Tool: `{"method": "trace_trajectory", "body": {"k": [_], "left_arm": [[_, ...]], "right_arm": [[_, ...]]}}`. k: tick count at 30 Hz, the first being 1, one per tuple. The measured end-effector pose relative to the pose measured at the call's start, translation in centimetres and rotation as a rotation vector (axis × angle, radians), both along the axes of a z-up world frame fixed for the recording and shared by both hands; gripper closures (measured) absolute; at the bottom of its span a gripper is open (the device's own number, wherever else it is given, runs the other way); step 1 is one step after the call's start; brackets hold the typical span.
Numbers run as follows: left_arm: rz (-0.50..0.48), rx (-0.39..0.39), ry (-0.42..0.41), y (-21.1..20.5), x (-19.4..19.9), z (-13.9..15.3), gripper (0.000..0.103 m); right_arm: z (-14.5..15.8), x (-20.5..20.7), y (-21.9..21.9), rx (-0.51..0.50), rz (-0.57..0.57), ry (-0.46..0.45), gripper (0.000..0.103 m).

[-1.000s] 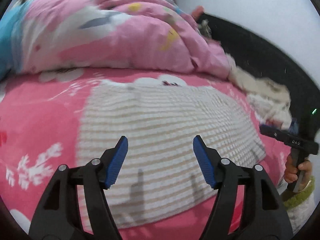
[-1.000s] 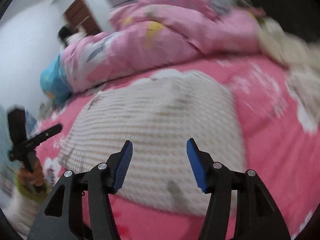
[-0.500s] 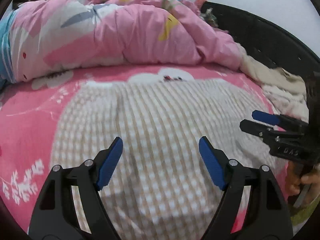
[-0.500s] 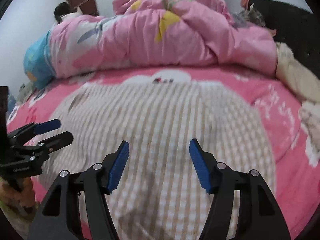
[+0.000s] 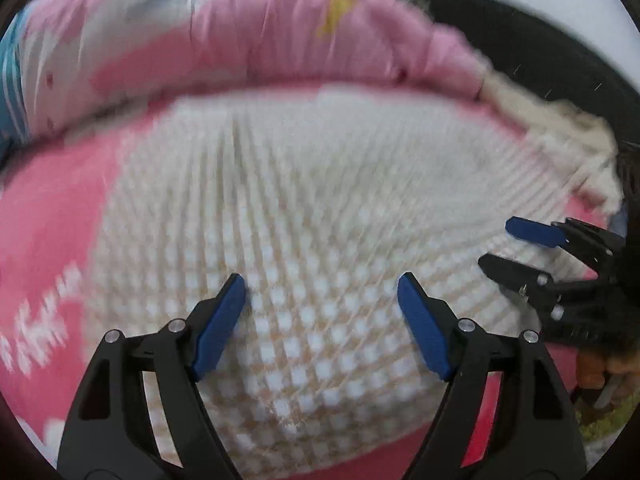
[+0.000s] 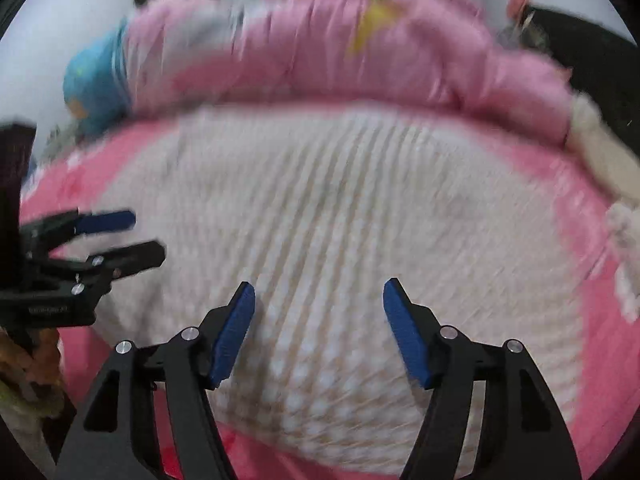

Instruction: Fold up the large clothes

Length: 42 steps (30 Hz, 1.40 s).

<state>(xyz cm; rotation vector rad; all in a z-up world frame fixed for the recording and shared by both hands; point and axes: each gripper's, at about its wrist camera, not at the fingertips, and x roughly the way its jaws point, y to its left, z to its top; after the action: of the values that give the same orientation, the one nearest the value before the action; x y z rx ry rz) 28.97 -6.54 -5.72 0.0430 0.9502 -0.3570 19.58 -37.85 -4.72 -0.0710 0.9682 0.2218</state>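
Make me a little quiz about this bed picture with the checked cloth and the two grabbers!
1. True or false: the left gripper is squeezing the checked cloth.
2. What lies bunched up behind the checked cloth? A) a pink quilt B) a green rug C) a brown box
3. Fill in: the checked cloth lies spread on a ____ bedsheet.

Key:
1. False. Its blue pads stand apart above the cloth with nothing between them; the right gripper is opening and holds nothing either.
2. A, the pink quilt.
3. Pink.
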Motion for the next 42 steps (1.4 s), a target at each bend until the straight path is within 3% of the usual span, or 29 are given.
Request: {"method": "trace_trajectory", "body": {"k": [3,5,8,11,13,15,19,22,24,25,27,29,32,35,39,42], "left_arm": [[-0.004,0.061,-0.057,-0.7,-0.4,-0.2,0.027],[0.008,0.003,-0.042,-0.2,-1.0,1.4,0.028],[0.011,-0.064,-0.112,1.5,-3.9,3.2,0.028],[0.054,-0.022,-0.019,1.8,-3.7,-0.2,0.027],[0.068,0.018,-0.047,1.4,-3.8,-1.9,0.026],[0.075,0.032,-0.058,1.0,-4.6,-1.0,0.026],[0.132,-0.062,-0.091,4.0,-6.3,1.3,0.026],[0.183,-0.079,-0.024,6.0,-5.4,-0.5,0.026],[0.181,-0.078,-0.001,6.0,-4.6,-2.0,0.021],[0.176,-0.058,-0.009,5.4,-4.5,-2.1,0.020],[0.182,-0.042,-0.012,4.9,-4.9,-1.4,0.020],[0.190,-0.104,0.004,5.0,-5.7,-0.4,0.020],[0.193,-0.129,-0.024,5.6,-8.3,1.6,0.020],[0.188,-0.122,-0.062,5.2,-11.5,3.4,0.014],[0.220,-0.065,-0.138,4.8,-15.9,5.5,0.008],[0.230,-0.066,-0.131,4.6,-17.4,6.5,0.008]], "right_arm": [[0.4,-0.4,-0.5,0.035,-0.021,-0.017,0.035],[2.4,-1.7,-0.5,0.040,-0.029,-0.019,0.035],[4.2,-4.7,1.2,0.018,0.041,-0.093,0.035],[0.5,-4.9,3.5,-0.076,0.042,-0.056,0.032],[-0.1,-5.0,3.8,-0.092,0.041,-0.069,0.028],[1.7,-5.5,2.8,-0.034,0.020,-0.040,0.028],[4.5,-8.0,-1.3,-0.024,-0.065,-0.112,0.029],[1.7,-7.5,-6.6,0.002,-0.237,-0.033,0.029],[-0.2,-7.2,-8.0,0.089,-0.242,0.010,0.027],[0.3,-7.6,-7.5,0.066,-0.234,-0.003,0.027],[1.8,-8.4,-6.3,0.021,-0.220,-0.002,0.027],[3.2,-9.7,-5.7,0.053,-0.192,-0.010,0.027],[5.0,-12.1,-5.0,0.080,-0.179,-0.031,0.021],[6.7,-15.5,-3.7,0.104,-0.151,-0.061,0.012],[8.1,-17.3,-2.4,0.035,-0.123,-0.097,0.007],[9.1,-17.7,-1.9,0.008,-0.120,-0.121,0.006]]}}
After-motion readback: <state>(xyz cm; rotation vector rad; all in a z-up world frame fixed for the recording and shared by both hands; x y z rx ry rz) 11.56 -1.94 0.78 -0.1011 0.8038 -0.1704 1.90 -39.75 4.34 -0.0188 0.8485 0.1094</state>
